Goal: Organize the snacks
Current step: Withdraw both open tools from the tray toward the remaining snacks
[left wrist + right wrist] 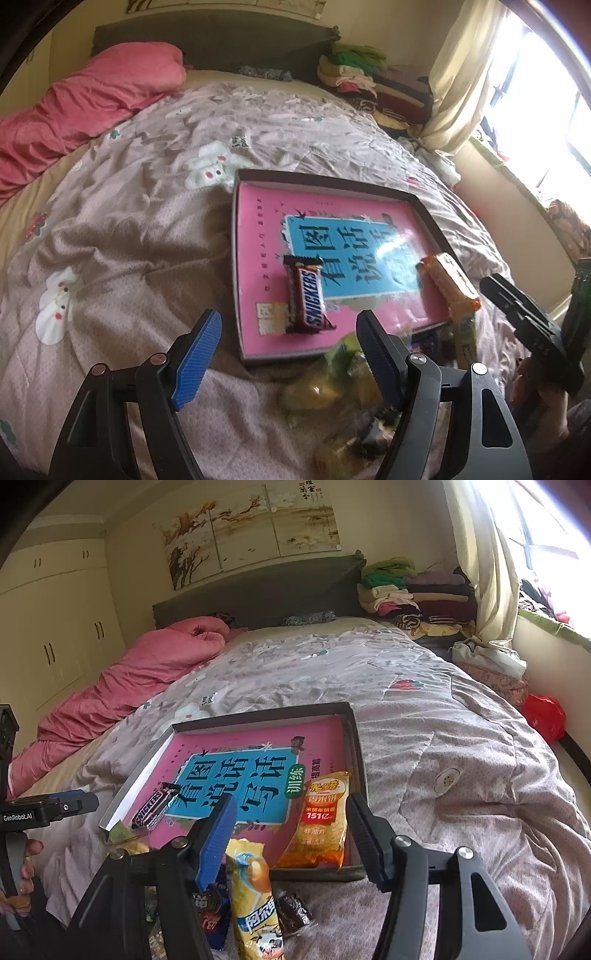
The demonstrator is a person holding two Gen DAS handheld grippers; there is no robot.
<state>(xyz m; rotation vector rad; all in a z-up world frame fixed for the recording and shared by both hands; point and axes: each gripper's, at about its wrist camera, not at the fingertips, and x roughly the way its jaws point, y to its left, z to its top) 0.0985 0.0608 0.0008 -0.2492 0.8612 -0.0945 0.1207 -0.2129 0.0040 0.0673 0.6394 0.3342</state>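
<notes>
On the bed's patterned quilt (443, 738) lies a shallow dark tray (354, 738) lined with a pink and blue printed sheet (236, 771). Inside it, a Snickers bar (308, 299) rests near the tray's 7 o'clock corner in the right wrist view, and an orange snack packet (321, 819) lies along the 5 o'clock side, just inside the wall. Outside the tray's near edge, at 6 o'clock, a yellow wrapped snack (255, 893) lies on the quilt with a small dark wrapped sweet (295, 912) just beside it, among other loose wrappers too blurred to tell apart. The left gripper (288, 350) hangs above the tray's near corner with jaws released, nothing between them. The right gripper (291, 834) is likewise released, its blue pads apart above the tray's near edge, gripping nothing. A pink duvet (129, 686) is bunched at 10 o'clock, folded clothes (417, 594) at 1 o'clock.
</notes>
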